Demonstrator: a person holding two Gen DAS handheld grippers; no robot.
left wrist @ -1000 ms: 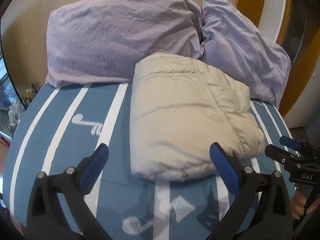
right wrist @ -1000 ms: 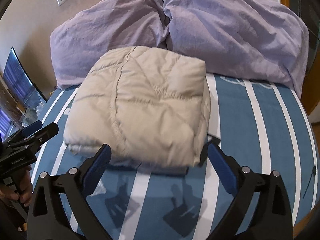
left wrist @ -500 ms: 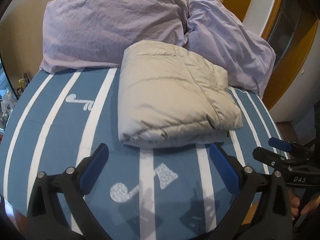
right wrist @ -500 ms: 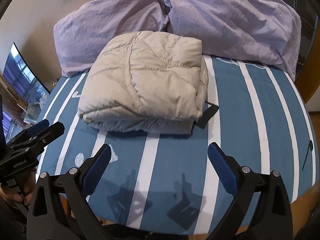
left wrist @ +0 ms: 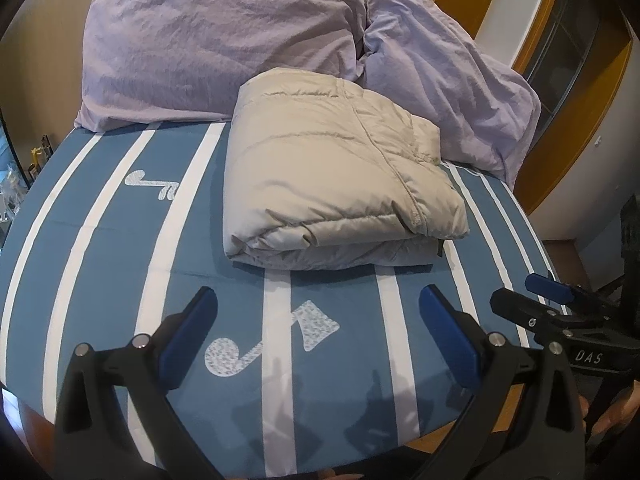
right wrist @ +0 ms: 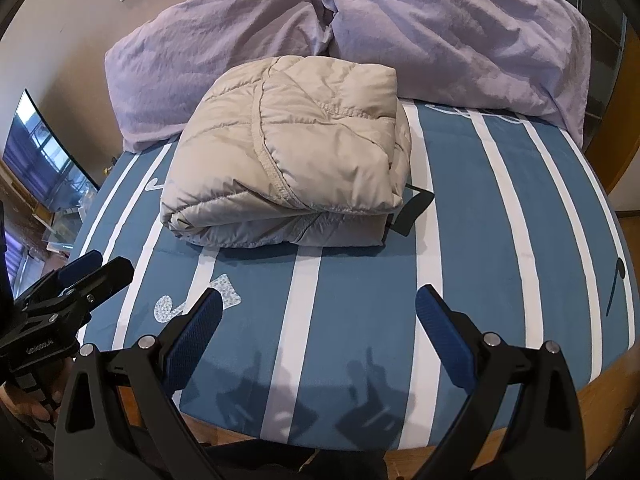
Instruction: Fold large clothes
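A beige puffer jacket (left wrist: 332, 184) lies folded into a thick rectangle on the blue striped bed, against the pillows; it also shows in the right wrist view (right wrist: 288, 160). A black strap (right wrist: 414, 210) sticks out at its right side. My left gripper (left wrist: 316, 320) is open and empty, above the bed's near edge, well short of the jacket. My right gripper (right wrist: 320, 320) is open and empty, also back from the jacket. Each gripper appears in the other's view: the right one (left wrist: 560, 316), the left one (right wrist: 68, 292).
Two lilac pillows (left wrist: 224, 44) (left wrist: 444, 76) lean on the wall behind the jacket. The blue sheet with white stripes (left wrist: 100, 240) covers the bed; its wooden edge (right wrist: 480, 444) shows in front. A screen (right wrist: 36, 160) stands at the left.
Both grippers have pulled back toward the foot of the bed, away from the folded jacket. The jacket lies still. Both jaws stay open.
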